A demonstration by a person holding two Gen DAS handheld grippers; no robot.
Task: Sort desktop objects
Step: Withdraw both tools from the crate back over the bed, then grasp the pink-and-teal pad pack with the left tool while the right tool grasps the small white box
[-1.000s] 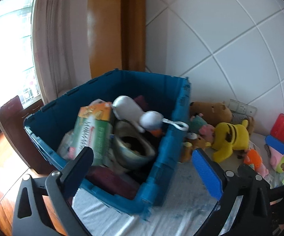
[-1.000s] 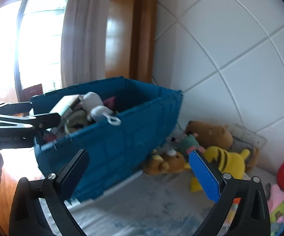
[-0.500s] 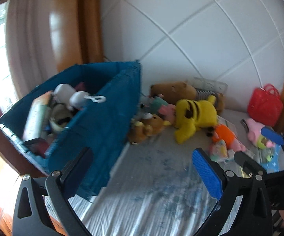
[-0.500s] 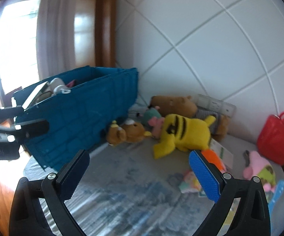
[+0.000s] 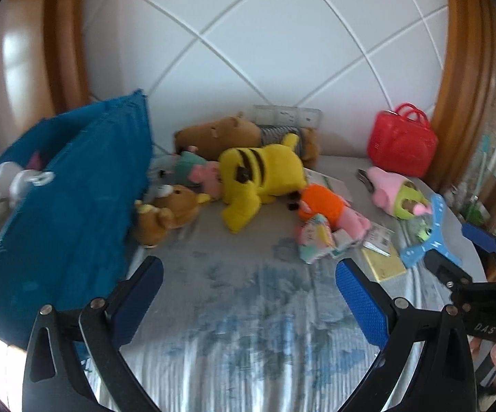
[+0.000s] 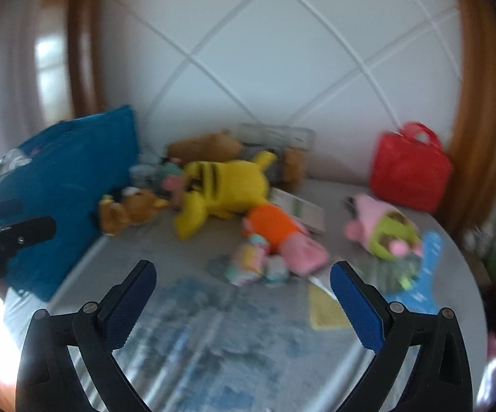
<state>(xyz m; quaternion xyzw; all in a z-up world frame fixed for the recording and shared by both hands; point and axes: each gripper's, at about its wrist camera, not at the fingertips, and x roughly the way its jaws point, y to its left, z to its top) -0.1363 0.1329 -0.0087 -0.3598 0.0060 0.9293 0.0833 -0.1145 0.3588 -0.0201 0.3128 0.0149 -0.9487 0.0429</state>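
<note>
Both claws, left (image 5: 248, 295) and right (image 6: 243, 292), spread apart, empty, over bare worktop (image 5: 248, 343); toys (image 5: 261, 175) crowd far edge beside bin (image 5: 66, 213).

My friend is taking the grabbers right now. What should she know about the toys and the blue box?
Left gripper: jaws open, empty, above the bare cloth.
Right gripper: jaws open, empty.
Blue crate, at the left, already holds some items.
Left to sort, lying on the table: yellow striped plush, two brown bears, orange plush, pink plush, red handbag, small cards and papers.
</note>
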